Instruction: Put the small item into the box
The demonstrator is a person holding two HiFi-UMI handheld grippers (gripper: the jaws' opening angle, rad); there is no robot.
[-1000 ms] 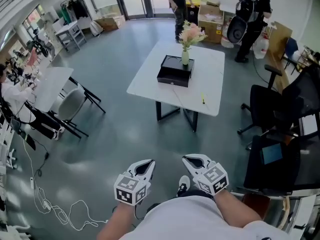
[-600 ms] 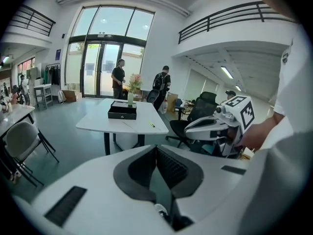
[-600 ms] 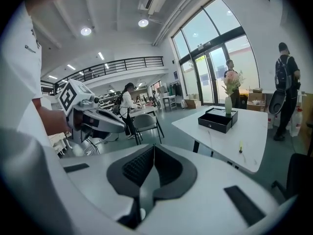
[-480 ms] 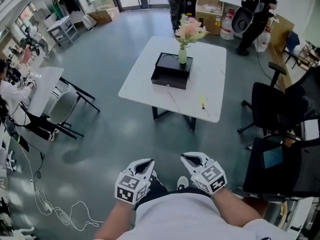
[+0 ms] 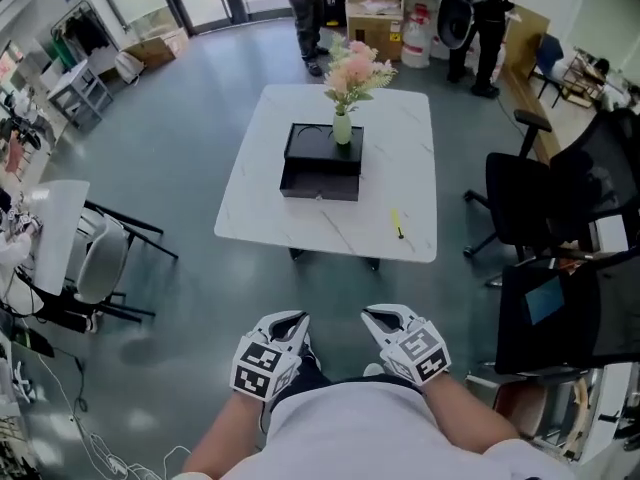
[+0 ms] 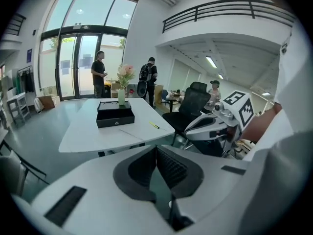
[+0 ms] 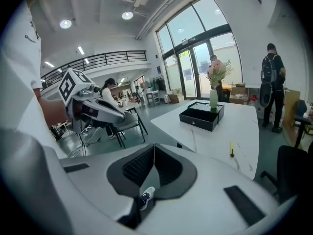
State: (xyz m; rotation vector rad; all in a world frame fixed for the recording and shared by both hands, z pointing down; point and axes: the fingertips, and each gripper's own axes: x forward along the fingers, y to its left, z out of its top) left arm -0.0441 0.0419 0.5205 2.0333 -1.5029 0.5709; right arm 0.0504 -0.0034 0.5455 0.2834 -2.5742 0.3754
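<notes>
Holding left gripper [image 5: 290, 320] and right gripper [image 5: 380, 316] side by side at bottom centre, each with jaws pressed together on nothing. Facing bare floor, then white table [image 5: 400, 138] mid-frame, bearing small yellow item [image 5: 396, 223] near its lower right edge, apart from black box [image 5: 322, 163] with flower vase [image 5: 342, 128] at its far side. Noting black chairs [image 5: 530, 203] crowding the right edge.

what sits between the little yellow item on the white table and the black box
Nothing visible. Only bare white tabletop lies between the small yellow stick-shaped item and the black rectangular box. The pale green vase of pink flowers stands at the box's far side, off that path.
</notes>
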